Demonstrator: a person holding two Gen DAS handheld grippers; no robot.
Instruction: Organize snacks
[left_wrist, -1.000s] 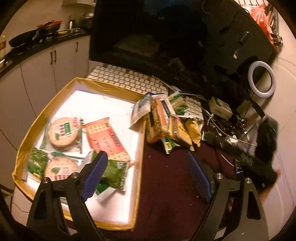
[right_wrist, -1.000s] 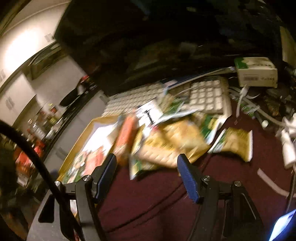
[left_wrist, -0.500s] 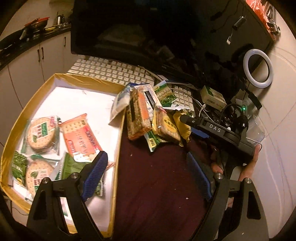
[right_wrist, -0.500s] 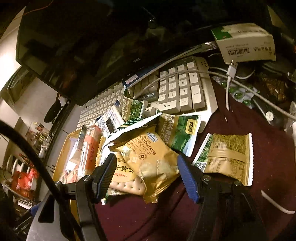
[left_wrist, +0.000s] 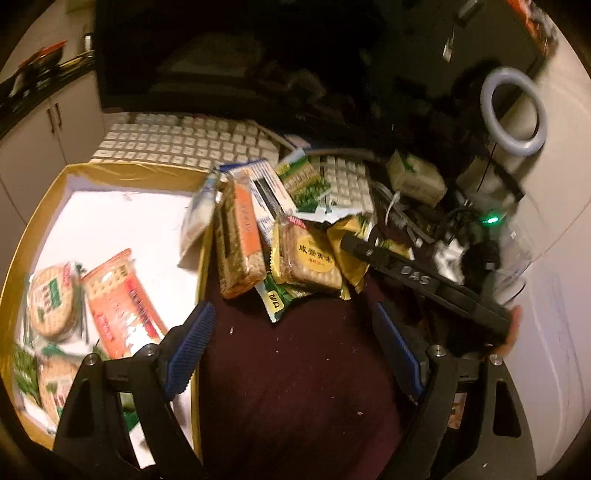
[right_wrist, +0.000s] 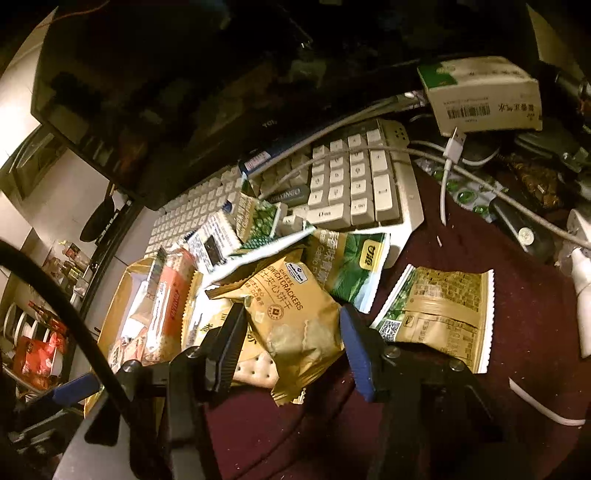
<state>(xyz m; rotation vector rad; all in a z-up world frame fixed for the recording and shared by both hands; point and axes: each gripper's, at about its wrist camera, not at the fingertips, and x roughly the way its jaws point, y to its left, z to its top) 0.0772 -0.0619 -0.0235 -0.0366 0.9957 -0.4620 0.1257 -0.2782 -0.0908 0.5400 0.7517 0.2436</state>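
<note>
A pile of snack packets (left_wrist: 288, 243) lies on the dark red cloth beside a gold-rimmed box (left_wrist: 122, 171) with a white floor. Round cracker packs (left_wrist: 50, 301) and an orange cracker pack (left_wrist: 118, 302) lie in the box. My left gripper (left_wrist: 291, 347) is open and empty over the cloth, short of the pile. My right gripper (right_wrist: 291, 343) is open, its fingers on either side of a gold cheese sandwich crackers packet (right_wrist: 291, 317). A gold-green packet (right_wrist: 439, 317) lies apart to the right. The right gripper also shows in the left wrist view (left_wrist: 424, 280).
A white keyboard (right_wrist: 354, 184) lies behind the pile under a dark monitor (right_wrist: 166, 85). A small carton (right_wrist: 480, 96), cables (right_wrist: 454, 147) and a ring light (left_wrist: 513, 110) crowd the right side. Kitchen cabinets (left_wrist: 48, 129) stand at the far left.
My right gripper has moved forward and down so the gold cracker packet now sits between its fingers. My left gripper has shifted right, off the box and over the cloth.
</note>
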